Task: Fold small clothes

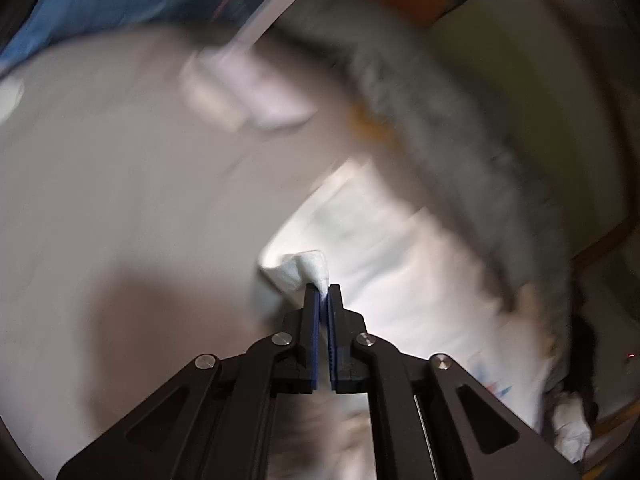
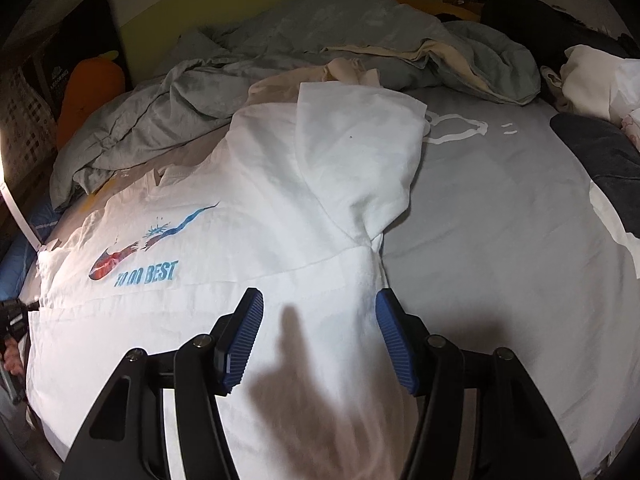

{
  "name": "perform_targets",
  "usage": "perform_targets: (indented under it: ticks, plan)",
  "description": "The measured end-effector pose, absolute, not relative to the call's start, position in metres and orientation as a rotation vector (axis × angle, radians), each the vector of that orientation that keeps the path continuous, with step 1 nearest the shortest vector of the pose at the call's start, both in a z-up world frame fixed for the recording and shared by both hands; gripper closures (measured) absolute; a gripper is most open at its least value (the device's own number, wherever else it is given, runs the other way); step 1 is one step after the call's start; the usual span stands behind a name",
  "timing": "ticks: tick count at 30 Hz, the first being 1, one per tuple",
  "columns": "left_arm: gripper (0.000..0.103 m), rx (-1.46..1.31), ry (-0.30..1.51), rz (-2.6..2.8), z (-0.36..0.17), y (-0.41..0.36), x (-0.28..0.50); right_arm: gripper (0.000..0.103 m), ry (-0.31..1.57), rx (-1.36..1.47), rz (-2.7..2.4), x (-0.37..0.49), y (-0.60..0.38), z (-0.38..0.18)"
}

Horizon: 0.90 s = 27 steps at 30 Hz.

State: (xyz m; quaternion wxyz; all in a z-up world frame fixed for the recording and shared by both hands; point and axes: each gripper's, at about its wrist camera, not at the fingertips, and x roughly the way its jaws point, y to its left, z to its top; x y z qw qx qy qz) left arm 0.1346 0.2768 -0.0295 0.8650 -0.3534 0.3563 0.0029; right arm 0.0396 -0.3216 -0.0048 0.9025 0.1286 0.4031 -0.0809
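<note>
Plainly, white T-shirt (image 2: 256,184), "TO DO BEST" print (image 2: 145,273)

A bedroom in a home: a bed with a pale grey sheet (image 2: 500,216) lies under the fingers, a rumpled grey duvet (image 2: 248,64) heaped beyond them, an orange carrot plush (image 2: 90,92) far left

White t-shirt (image 2: 280,208) flat on grey bedsheet (image 2: 500,220), right gripper (image 2: 319,300) open above it
</note>
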Motion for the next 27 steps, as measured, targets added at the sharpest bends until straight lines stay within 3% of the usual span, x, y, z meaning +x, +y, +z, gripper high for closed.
perform_targets:
  ticks: [5,10,13,20,24,27]
  plan:
    - [0.100,-0.518,0.737,-0.278,0.034,0.162,0.162,0.043,0.837,0.270,-0.153,0.040,-0.319,-0.005]
    - [0.098,-0.184,0.954,-0.399,-0.011,0.062,0.144,0.043,0.810,0.231,-0.150,0.030,-0.315,0.002]
    - [0.094,-0.182,0.966,-0.455,-0.030,0.069,0.129,0.043,0.805,0.256,-0.129,0.026,-0.319,0.006]
    - [0.055,-0.280,0.855,-0.498,0.015,0.114,0.107,0.043,0.821,0.227,-0.126,0.030,-0.309,0.008]
    - [0.049,-0.314,0.837,-0.327,0.025,0.143,0.167,0.043,0.831,0.206,-0.051,0.050,-0.281,0.021]
    - [0.049,-0.383,0.934,-0.303,0.011,0.159,0.232,0.043,0.818,0.169,0.021,0.074,-0.248,0.041]
